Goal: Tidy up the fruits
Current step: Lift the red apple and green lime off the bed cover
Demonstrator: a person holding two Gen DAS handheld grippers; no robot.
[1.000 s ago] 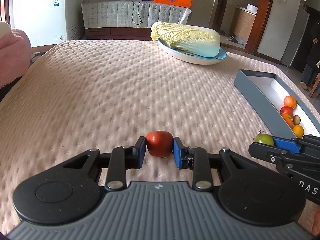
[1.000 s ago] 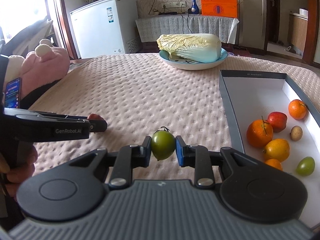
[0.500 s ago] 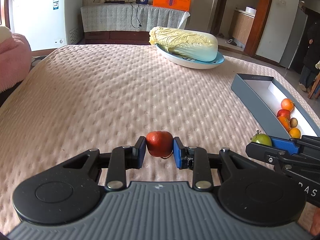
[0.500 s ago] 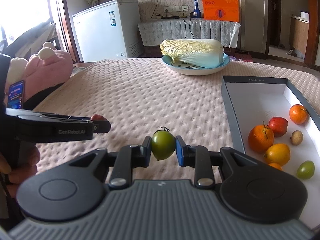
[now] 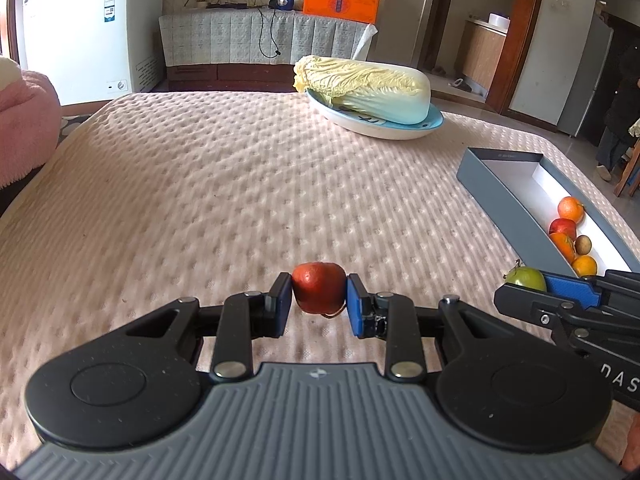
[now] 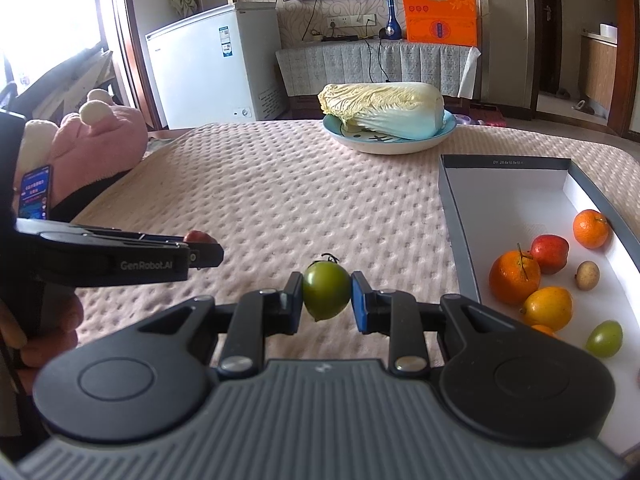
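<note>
Several fruits already lie in the grey cardboard box with white inside (image 6: 516,200). The left tool (image 5: 319,300) pinches a small red apple-like fruit (image 5: 319,293), the right tool (image 6: 327,297) a round green tomato-like fruit (image 6: 326,295), both above the bench (image 5: 240,184), not yet boxed.

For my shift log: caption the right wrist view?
Right gripper clamps a green tomato above the quilted table, beside the fruit box.
</note>
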